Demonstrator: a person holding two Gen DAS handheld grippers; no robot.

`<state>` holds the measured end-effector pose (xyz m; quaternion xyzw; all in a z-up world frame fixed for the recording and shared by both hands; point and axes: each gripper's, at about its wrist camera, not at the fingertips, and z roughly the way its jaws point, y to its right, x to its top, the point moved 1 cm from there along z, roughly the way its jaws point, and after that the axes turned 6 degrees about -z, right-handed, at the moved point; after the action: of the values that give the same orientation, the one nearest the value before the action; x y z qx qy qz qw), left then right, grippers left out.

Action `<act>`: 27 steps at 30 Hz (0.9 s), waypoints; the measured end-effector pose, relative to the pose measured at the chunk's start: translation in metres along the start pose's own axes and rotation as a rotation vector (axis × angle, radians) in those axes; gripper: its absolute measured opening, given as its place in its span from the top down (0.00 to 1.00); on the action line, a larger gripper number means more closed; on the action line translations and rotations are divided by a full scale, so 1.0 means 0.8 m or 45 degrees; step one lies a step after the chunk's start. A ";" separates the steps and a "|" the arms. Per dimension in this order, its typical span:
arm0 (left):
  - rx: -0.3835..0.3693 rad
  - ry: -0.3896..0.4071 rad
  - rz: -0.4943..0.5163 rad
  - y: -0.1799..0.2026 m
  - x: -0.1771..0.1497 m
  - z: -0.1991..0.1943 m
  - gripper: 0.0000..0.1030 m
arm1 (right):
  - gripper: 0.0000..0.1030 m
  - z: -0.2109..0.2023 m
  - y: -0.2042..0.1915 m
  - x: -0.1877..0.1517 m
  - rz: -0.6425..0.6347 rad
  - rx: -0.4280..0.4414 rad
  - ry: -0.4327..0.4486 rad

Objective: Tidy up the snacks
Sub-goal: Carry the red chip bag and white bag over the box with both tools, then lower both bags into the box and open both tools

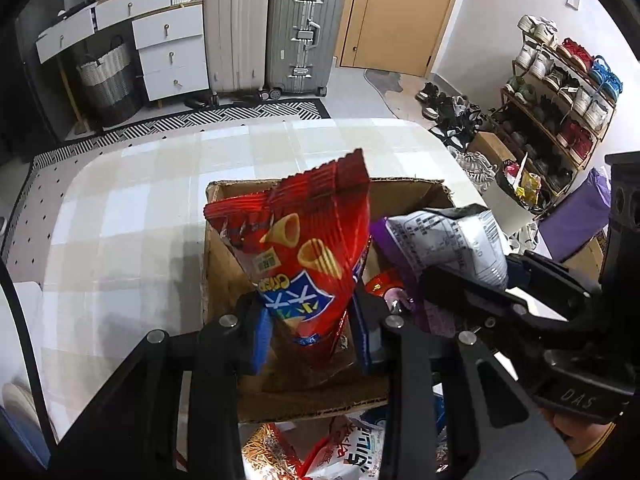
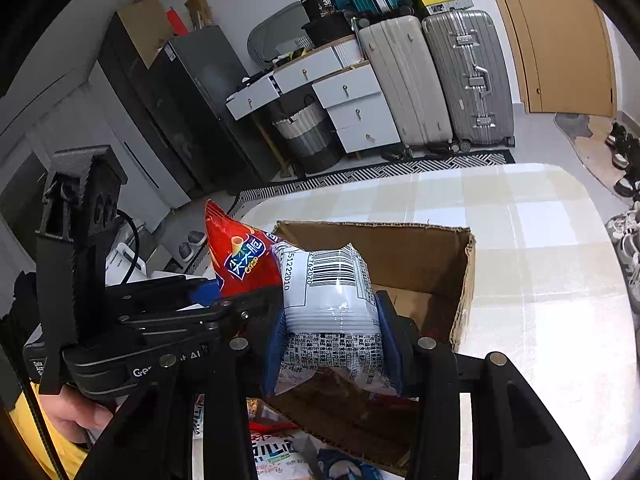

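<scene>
Step in hand: carrying two snacks to the open brown cardboard box [image 1: 224, 256], which stands on the table with the pale checked cloth [image 1: 132, 200], toward its near edge.

Left hand-held gripper [image 1: 312, 320]: jaws drawn close, blue pads pinching the lower part of a red crinkled foil snack bag printed with cone-shaped crisps [image 1: 304, 248]. The bag stands upright above the left half of the box opening, its serrated top edge pointing up.

Right hand-held gripper [image 2: 332, 344]: jaws likewise narrowed, clamped on the middle of a white plastic snack packet with a black barcode and a purple edge [image 2: 332, 296]. The packet hangs over the near part of the box, just beside the red bag.

Inside the box, a few red and purple packets are partly visible on the floor; their number cannot be told. More loose packets [image 1: 352, 452] lie on the table at its near edge, outside the box.

Judgement: both items are over the opening but not yet released. The next move calls for lowering each bag below the rim, then opening the jaws. The two grippers sit close together, so staggered release looks safer. The red bag is tall; it may catch on the box's left wall.
</scene>
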<state>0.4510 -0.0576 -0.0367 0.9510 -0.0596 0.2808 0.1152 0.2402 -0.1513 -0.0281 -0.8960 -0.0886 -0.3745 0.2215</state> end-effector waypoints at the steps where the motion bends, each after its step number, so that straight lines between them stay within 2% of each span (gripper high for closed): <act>1: -0.004 -0.014 -0.003 -0.001 -0.001 0.005 0.72 | 0.59 0.002 0.001 0.000 0.003 -0.002 -0.006; 4: -0.002 -0.042 -0.001 -0.005 -0.008 0.016 0.72 | 0.59 0.006 0.003 -0.001 0.012 -0.010 -0.016; 6: 0.039 -0.039 0.023 0.000 -0.012 0.018 0.72 | 0.59 0.008 0.005 -0.001 0.023 -0.008 -0.020; 14: 0.033 -0.024 0.037 0.009 -0.016 0.021 0.68 | 0.58 0.014 0.007 -0.009 0.031 -0.018 -0.054; 18: 0.037 -0.019 0.029 0.009 -0.035 0.005 0.66 | 0.51 0.013 0.004 -0.006 0.017 -0.061 -0.054; 21: 0.035 -0.008 0.013 0.001 -0.042 -0.009 0.58 | 0.51 0.008 0.002 -0.004 0.011 -0.071 -0.029; 27: 0.044 0.014 -0.004 -0.007 -0.052 -0.030 0.57 | 0.51 -0.003 -0.005 -0.001 -0.006 -0.078 -0.015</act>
<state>0.4050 -0.0444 -0.0408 0.9513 -0.0527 0.2870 0.0993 0.2366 -0.1485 -0.0262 -0.9044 -0.0804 -0.3722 0.1926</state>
